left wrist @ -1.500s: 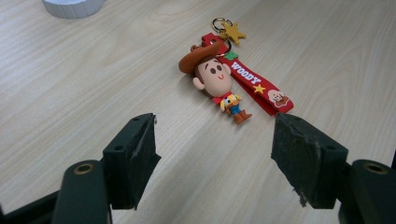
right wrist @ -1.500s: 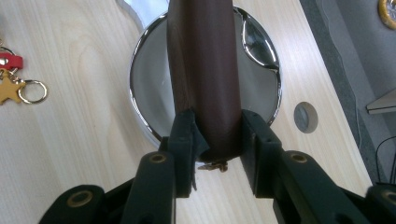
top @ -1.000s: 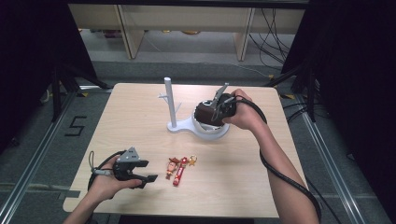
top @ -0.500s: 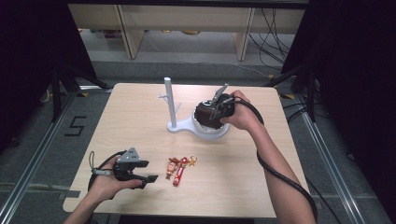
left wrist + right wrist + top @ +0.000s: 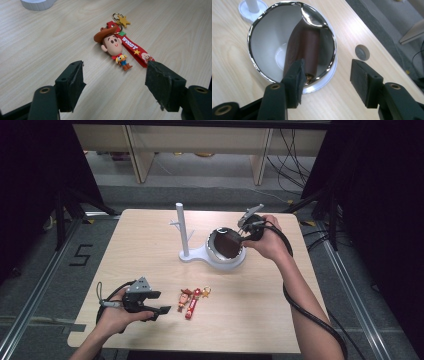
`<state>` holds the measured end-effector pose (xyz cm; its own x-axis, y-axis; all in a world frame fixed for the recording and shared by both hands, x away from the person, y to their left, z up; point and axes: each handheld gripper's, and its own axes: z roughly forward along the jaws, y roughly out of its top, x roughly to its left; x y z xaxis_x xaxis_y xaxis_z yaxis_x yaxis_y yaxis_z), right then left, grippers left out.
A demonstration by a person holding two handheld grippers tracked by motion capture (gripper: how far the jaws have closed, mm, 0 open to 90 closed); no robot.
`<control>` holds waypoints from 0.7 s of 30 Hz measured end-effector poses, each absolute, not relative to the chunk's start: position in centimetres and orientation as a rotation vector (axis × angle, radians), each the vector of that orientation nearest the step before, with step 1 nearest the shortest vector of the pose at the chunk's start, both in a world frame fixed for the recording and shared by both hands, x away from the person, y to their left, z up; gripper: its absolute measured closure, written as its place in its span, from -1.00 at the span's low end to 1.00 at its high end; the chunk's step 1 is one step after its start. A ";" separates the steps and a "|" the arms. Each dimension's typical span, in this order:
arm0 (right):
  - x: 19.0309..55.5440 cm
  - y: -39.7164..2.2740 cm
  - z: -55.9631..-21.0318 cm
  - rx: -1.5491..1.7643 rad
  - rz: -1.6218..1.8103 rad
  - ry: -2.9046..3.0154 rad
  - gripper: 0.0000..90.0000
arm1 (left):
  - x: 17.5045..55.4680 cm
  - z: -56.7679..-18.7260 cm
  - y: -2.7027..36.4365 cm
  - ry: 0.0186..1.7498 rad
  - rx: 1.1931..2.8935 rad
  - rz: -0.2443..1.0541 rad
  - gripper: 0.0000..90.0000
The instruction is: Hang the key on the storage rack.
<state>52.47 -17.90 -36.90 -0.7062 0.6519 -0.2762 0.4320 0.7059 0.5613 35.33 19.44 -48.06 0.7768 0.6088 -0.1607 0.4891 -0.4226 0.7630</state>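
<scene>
A white stand (image 5: 181,227) with an upright post carries a chrome-rimmed bowl (image 5: 216,257) at its right. A brown leather case (image 5: 227,244) leans inside the bowl (image 5: 262,17). My right gripper (image 5: 244,234) hovers at the bowl's right rim. Its jaws have just been opening and now stand apart. The case (image 5: 304,47) rests just beyond the left jaw, untouched by the pads of the right gripper (image 5: 327,75). Near the front left, my left gripper (image 5: 162,310) lies open on the table, pointing at a cowboy-figure keychain (image 5: 192,299). That keychain (image 5: 113,46) lies just past the left gripper (image 5: 115,82).
The wooden table (image 5: 150,250) has bare surface at left and front right. A round grey plug (image 5: 362,52) sits in the tabletop near the right edge. The person's right forearm and a black cable (image 5: 300,305) run along the right side.
The right gripper has pulled away to the right from over the bowl, and its jaws have opened. The brown case now sits uncovered in the bowl. The left gripper has stayed put.
</scene>
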 end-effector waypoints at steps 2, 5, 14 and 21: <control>52.3 -18.5 -36.9 0.830 0.685 2.446 0.17 | 35.4 -48.1 19.4 0.810 2.098 0.179 -0.28; 51.0 -19.4 -37.0 0.960 0.747 2.426 0.42 | 35.4 -48.0 19.4 0.825 2.077 0.173 -0.19; 49.0 -20.7 -38.3 1.064 0.753 2.445 0.80 | 35.8 -47.5 19.1 0.845 2.020 0.174 -0.03; 47.6 -22.0 -39.0 1.122 0.768 2.433 0.75 | 36.0 -47.4 18.7 0.865 2.017 0.155 0.01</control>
<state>47.56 -22.02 -39.03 -0.6239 0.7765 -0.0880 0.5853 0.5389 0.6058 36.00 18.66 -47.37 0.7465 0.6297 -0.2150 0.5156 -0.3432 0.7851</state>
